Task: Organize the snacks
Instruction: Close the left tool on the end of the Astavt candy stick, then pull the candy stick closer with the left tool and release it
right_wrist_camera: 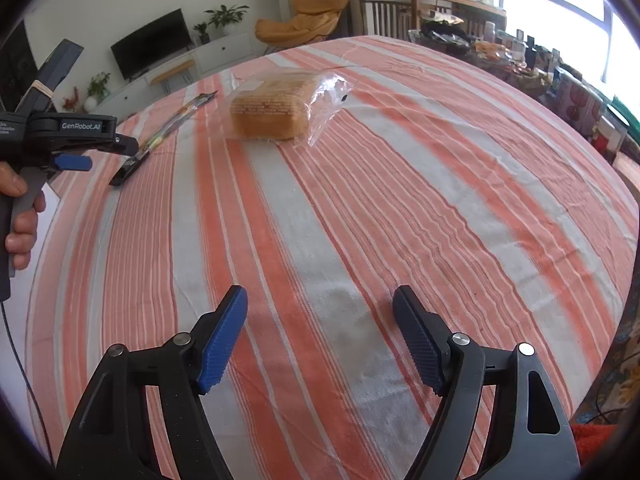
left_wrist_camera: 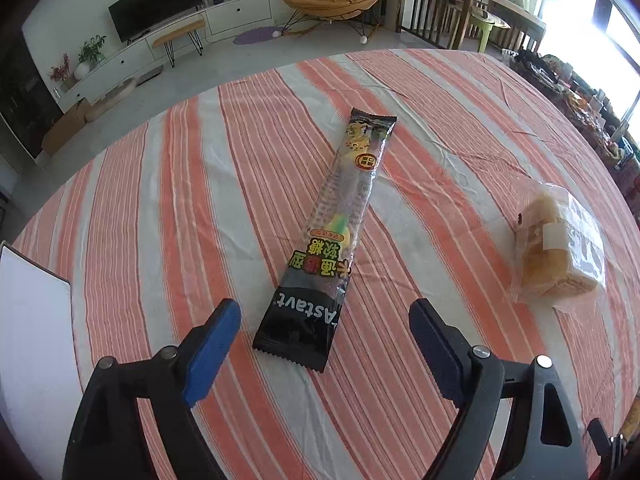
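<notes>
**Two snacks on the striped cloth, both grippers empty**

Here we hold the left gripper (left_wrist_camera: 324, 320) over the near end of a long black candy packet (left_wrist_camera: 332, 240), its blue-padded fingers (left_wrist_camera: 212, 352) spread wide on either side of the packet's bottom edge without touching it. The packet lies flat on the orange-and-white striped tablecloth (left_wrist_camera: 160, 200), running away from us along the stripes. To its right, well apart, sits a clear bag of sliced bread (left_wrist_camera: 556, 252), also flat on the cloth. A white sheet (left_wrist_camera: 28, 320) shows at the left edge of the table.

Our right gripper (right_wrist_camera: 320, 336) hangs above bare cloth with its fingers wide and nothing between them. From this side we see the bread bag (right_wrist_camera: 280, 110) farther up the table, and the candy packet (right_wrist_camera: 160, 136) to its left. At the left edge a hand (right_wrist_camera: 20, 216) grips the handle of the other gripper (right_wrist_camera: 76, 162), which points toward the packet's near end.
</notes>
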The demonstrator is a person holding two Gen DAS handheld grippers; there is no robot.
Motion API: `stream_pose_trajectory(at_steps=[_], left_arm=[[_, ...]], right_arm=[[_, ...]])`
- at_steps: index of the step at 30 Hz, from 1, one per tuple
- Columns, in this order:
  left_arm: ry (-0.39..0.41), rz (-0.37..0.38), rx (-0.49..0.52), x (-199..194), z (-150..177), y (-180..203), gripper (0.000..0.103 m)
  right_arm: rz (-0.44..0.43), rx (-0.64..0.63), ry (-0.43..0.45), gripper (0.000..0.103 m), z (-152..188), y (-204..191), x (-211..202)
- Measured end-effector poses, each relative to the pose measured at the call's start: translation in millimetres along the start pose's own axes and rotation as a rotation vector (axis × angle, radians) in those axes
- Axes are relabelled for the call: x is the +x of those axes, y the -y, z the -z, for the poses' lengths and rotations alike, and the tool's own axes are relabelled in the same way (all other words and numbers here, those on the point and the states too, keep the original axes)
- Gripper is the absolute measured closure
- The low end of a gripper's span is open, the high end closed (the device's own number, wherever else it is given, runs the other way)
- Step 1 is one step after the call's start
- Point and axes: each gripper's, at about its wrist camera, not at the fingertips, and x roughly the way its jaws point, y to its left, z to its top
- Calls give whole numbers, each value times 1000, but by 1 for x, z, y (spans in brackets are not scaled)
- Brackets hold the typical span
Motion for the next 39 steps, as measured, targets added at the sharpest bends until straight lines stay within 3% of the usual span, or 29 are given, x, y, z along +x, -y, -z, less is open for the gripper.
stream_pose_trajectory(at_steps=[3,10,13,14,18,26,36,39], left_arm=[[-8,4,-40,17,-3,-3,20],[21,13,-7,25,4,-6,22],[50,10,-9,21,4,-10,43],[56,8,-14,19,4,-12,58],[69,-9,-39,14,7,-17,71],[70,-23,-84,-6,48,-29,73],[47,-21,-201,-61,156,-47,73],[52,-22,-191,-77,190,-41,73]], right_arm=[[0,-9,-1,23,0,-1,1],[8,-24,-2,22,0,-3,2],[10,-26,-2,21,0,-3,2],[12,-28,-2,21,0,-4,2],[19,-36,-1,21,0,-5,2],[31,-49,0,20,1,-8,4],[50,-66,-2,20,2,-12,5],[51,-70,-3,20,2,-13,5]])
